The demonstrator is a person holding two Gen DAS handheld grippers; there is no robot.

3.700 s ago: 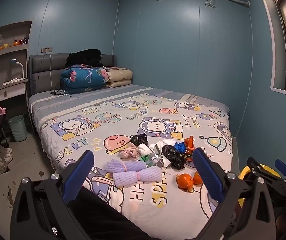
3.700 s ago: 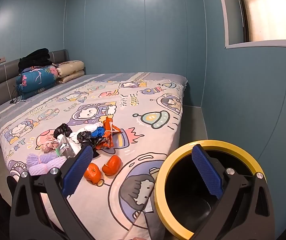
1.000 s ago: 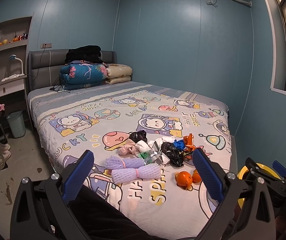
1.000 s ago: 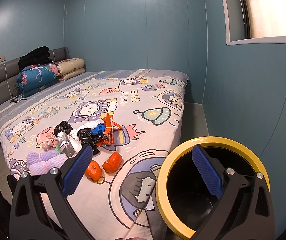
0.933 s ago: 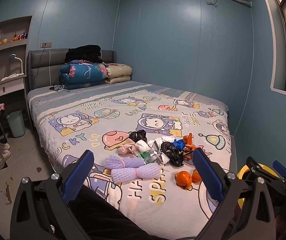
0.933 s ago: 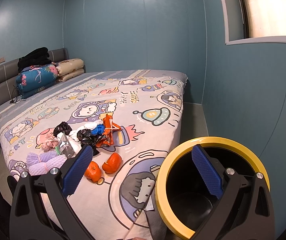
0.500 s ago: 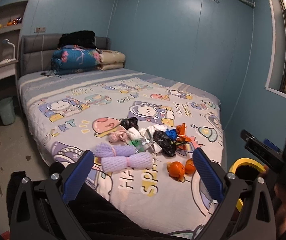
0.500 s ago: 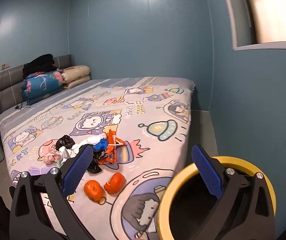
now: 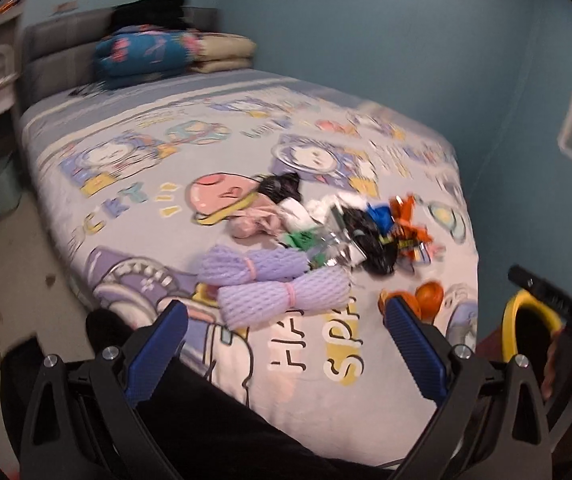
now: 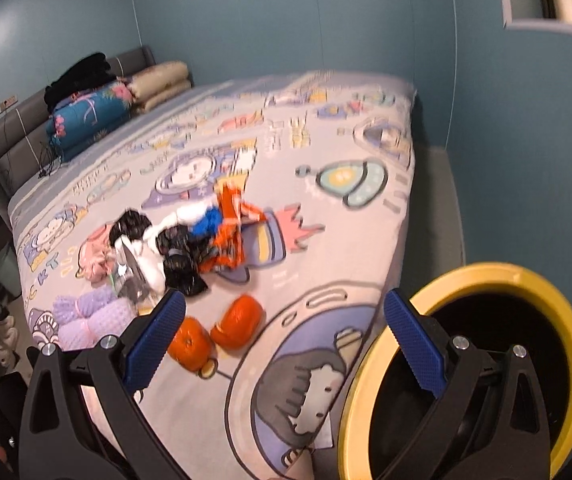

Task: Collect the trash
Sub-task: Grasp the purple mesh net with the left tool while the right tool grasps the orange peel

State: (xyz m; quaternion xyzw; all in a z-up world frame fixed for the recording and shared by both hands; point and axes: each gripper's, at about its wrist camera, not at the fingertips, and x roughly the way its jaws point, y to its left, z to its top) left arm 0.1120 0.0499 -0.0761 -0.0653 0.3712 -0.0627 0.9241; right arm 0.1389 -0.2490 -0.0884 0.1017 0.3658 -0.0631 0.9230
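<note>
Both grippers are tilting downward and closing in on the bed (image 9: 133,240), so the trash pile is sitting larger in each view than half a second ago; both views are motion-blurred. Left gripper (image 9: 283,344): fingers spread wide apart, holding nothing, hovering over the near edge of the bed. Just ahead of it, between the fingertips, two lilac foam nets (image 9: 281,292) are lying side by side, each pinched at the middle by a pink band. Beyond them the trash pile (image 9: 342,232) is spreading out: a pink crumpled piece, black bags, white paper, a green scrap, silvery foil, a blue piece and orange wrappers (image 9: 408,224), all touching or overlapping. Two orange peels (image 9: 430,296) are lying just past the right fingertip, the nearer one partly hidden by it. Farther to the right, off the bed, the yellow-rimmed bin (image 9: 526,320) is showing behind a hand (image 9: 570,376) gripping the other tool.

Right gripper (image 10: 283,340): fingers likewise wide apart and empty. The bin (image 10: 566,320) is standing beside the corner of the bed, its black interior behind the right finger. The orange peels (image 10: 237,322) are lying near the left fingertip, one partly covered by it. The pile (image 10: 189,240) is ahead and to the left, the foam nets (image 10: 89,312) farther left still. Folded quilts (image 10: 93,112) are resting at the far headboard.
</note>
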